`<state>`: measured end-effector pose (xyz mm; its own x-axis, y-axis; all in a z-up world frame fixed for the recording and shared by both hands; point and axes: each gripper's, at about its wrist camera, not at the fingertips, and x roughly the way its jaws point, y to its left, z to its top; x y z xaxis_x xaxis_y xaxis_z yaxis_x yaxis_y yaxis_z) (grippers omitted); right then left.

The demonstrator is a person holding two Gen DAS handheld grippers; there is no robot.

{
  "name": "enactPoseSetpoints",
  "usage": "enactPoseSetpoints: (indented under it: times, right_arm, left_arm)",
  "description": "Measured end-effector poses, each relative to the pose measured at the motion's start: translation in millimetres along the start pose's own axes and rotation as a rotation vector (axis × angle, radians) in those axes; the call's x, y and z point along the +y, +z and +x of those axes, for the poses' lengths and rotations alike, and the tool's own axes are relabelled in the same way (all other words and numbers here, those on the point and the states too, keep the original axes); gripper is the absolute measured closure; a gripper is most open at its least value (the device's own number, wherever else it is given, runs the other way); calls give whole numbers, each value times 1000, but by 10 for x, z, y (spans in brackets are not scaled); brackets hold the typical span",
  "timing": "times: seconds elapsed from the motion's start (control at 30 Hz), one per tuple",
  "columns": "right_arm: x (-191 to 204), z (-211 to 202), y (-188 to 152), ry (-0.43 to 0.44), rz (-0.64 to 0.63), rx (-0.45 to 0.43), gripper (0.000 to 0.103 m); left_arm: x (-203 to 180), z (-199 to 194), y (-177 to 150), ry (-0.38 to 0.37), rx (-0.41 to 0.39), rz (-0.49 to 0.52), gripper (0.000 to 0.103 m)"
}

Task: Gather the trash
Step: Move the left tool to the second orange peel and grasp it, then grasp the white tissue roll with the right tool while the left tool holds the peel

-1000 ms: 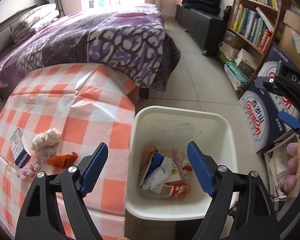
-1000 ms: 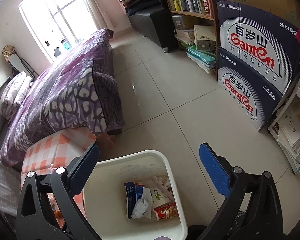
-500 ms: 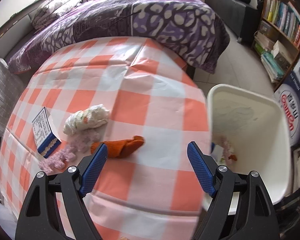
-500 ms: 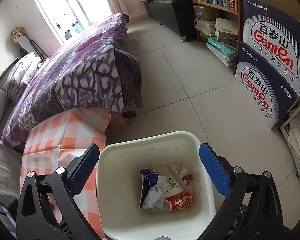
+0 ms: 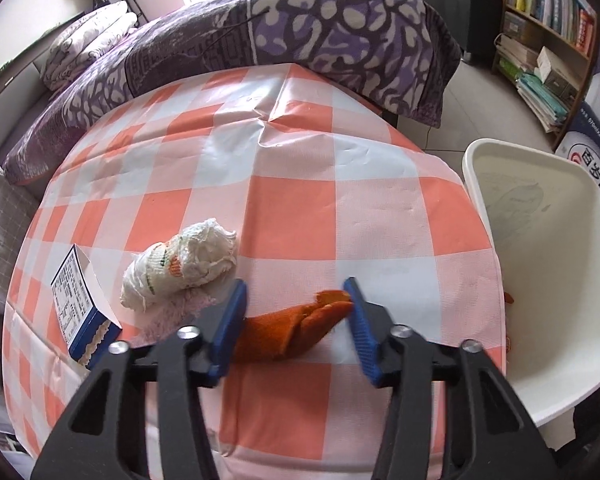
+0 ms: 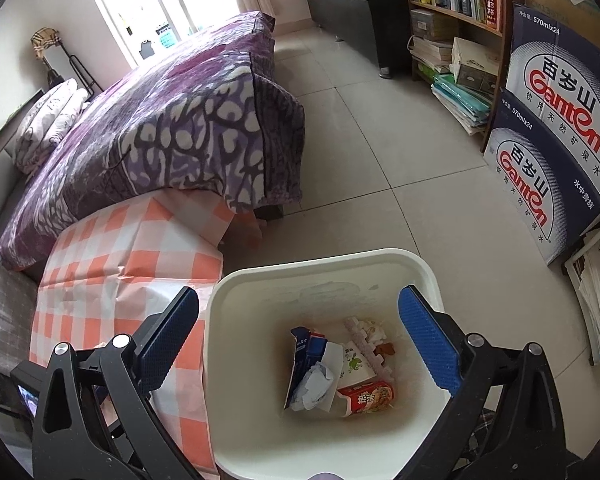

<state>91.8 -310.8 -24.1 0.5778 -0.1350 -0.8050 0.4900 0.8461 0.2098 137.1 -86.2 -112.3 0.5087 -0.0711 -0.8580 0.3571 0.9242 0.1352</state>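
Note:
An orange peel (image 5: 296, 330) lies on the orange-and-white checked table (image 5: 292, 208). My left gripper (image 5: 296, 318) is open and low over the table, with its blue fingers on either side of the peel, not closed on it. A crumpled white wrapper (image 5: 180, 266), a pink scrap (image 5: 178, 312) and a small blue-and-white box (image 5: 82, 304) lie to the left. My right gripper (image 6: 300, 338) is open and empty above the white trash bin (image 6: 320, 270), which holds several pieces of trash (image 6: 336, 372).
The bin stands at the table's right edge and shows in the left wrist view (image 5: 540, 240). A bed with a purple blanket (image 5: 300, 28) is behind the table. A bookshelf (image 6: 452, 8) and stacked water cartons (image 6: 552, 140) line the right wall.
My left gripper has swung from above the bin to the table and dropped down around the orange peel, jaws narrower. My right gripper has shifted slightly and stays open over the bin.

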Motion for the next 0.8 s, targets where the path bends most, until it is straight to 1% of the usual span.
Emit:
enactPoseSetpoints:
  times: [0.03, 0.1, 0.13, 0.3, 0.4, 0.47, 0.63, 0.7, 0.8]
  right_arm:
    - [41, 12, -13, 3, -6, 4, 7]
    - [105, 31, -36, 9, -20, 10, 7]
    - [161, 43, -55, 12, -31, 14, 7]
    - [472, 96, -174, 42, -100, 40, 7]
    - [683, 143, -266, 62, -143, 67, 7]
    - [846, 191, -346, 71, -176, 89, 7]
    - [1232, 321, -575, 105, -268, 142, 7]
    - [1420, 401, -694, 131, -305, 179, 7]
    - [1676, 541, -849, 164, -326, 250, 7]
  left_arm:
    - [17, -2, -5, -5, 1, -5, 72]
    - [64, -10, -28, 1, 7, -14, 83]
    - [110, -18, -44, -16, 12, -32, 87]
    - [477, -153, -137, -119, 25, -174, 87]
    - [771, -259, -211, -158, 24, -271, 88]
    - [979, -334, -266, -169, 21, -336, 88]
    - [1486, -605, -409, -122, -9, -478, 89]
    - [1697, -775, -460, -101, -27, -546, 89]
    - [1948, -1052, -500, -69, -84, -608, 89]
